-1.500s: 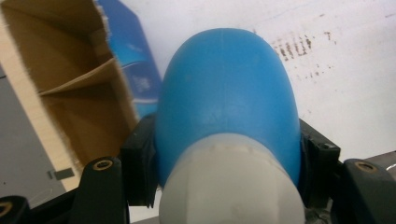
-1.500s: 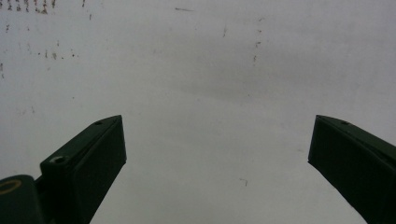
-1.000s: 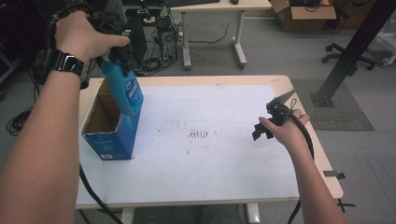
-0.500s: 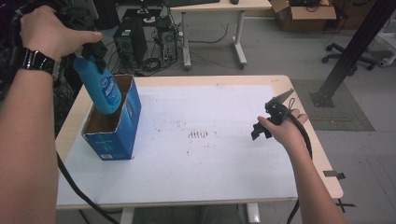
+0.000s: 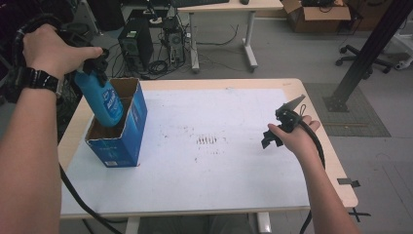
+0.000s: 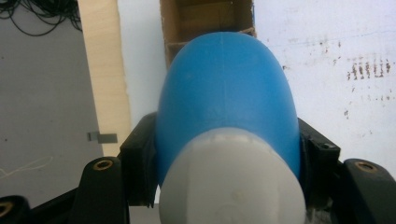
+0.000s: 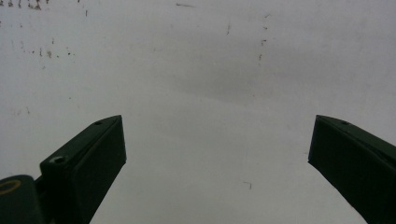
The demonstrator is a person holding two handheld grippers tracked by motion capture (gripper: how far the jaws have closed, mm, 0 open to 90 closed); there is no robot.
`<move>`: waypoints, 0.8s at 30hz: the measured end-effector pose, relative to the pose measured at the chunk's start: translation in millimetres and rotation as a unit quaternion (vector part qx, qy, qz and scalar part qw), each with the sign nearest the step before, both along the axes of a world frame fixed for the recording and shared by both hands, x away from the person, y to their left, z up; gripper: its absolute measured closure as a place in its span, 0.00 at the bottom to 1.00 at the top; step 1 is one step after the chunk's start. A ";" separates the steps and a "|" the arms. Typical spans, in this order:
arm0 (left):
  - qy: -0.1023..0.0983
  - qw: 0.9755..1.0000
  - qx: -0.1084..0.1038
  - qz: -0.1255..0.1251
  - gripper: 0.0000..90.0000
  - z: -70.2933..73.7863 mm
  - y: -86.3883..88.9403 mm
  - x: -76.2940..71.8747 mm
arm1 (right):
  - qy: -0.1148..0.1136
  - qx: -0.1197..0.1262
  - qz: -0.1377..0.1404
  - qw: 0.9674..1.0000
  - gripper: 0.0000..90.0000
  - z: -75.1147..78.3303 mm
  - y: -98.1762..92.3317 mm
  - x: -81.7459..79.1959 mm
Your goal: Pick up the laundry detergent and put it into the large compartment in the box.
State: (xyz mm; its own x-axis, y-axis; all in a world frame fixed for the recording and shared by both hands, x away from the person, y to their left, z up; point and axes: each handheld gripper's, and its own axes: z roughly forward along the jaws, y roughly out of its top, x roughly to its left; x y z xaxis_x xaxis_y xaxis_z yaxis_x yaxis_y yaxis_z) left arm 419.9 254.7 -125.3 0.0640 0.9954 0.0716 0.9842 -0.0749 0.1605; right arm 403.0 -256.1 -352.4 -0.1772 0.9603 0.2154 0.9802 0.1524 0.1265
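Observation:
A blue bottle (image 5: pixel 103 101) with a white cap (image 6: pixel 233 186) hangs tilted, its lower end dipping into the open top of a blue cardboard box (image 5: pixel 122 144) at the table's left. My left gripper (image 5: pixel 92 63) is shut on the bottle near its neck, and in the left gripper view the black jaws of that gripper (image 6: pixel 226 140) press both sides of the bottle (image 6: pixel 226 88) above the box's brown inside (image 6: pixel 205 18). My right gripper (image 5: pixel 271 139) hovers over the white mat (image 5: pixel 219 170) at the right, and its jaws (image 7: pixel 217 140) stand open with nothing between them.
Dark smudges (image 5: pixel 207 140) mark the mat's middle. The wooden table edge (image 5: pixel 336 161) runs close to the right hand. Behind the table are a computer tower (image 5: pixel 132 46), cables, another desk (image 5: pixel 229 7) and a black post (image 5: pixel 370 48).
The left hand has carried the bottle leftward and down, so its lower end now sits inside the box opening. The right hand has kept still.

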 end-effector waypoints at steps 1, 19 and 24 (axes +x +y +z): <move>0.001 1.000 -0.001 0.001 0.42 -4.4 1.0 0.1 | -0.001 0.001 -0.001 1.000 0.05 -0.7 0.3 -0.3; 0.030 1.000 -0.005 0.005 0.42 -66.0 11.2 6.9 | 0.002 -0.002 0.006 1.000 0.05 -5.6 3.9 -1.9; 0.038 0.999 -0.007 0.003 0.42 -82.2 9.3 9.6 | 0.002 -0.002 0.008 1.000 0.05 -5.8 6.3 -1.5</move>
State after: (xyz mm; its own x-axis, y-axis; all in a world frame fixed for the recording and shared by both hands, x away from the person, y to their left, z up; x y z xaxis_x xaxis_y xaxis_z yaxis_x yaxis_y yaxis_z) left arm 429.5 264.0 -207.6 0.0622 0.9967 0.0524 0.9940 -0.0666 0.0867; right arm 401.5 -249.8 -358.2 -0.1919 0.9582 0.2121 0.9780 0.1687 0.1225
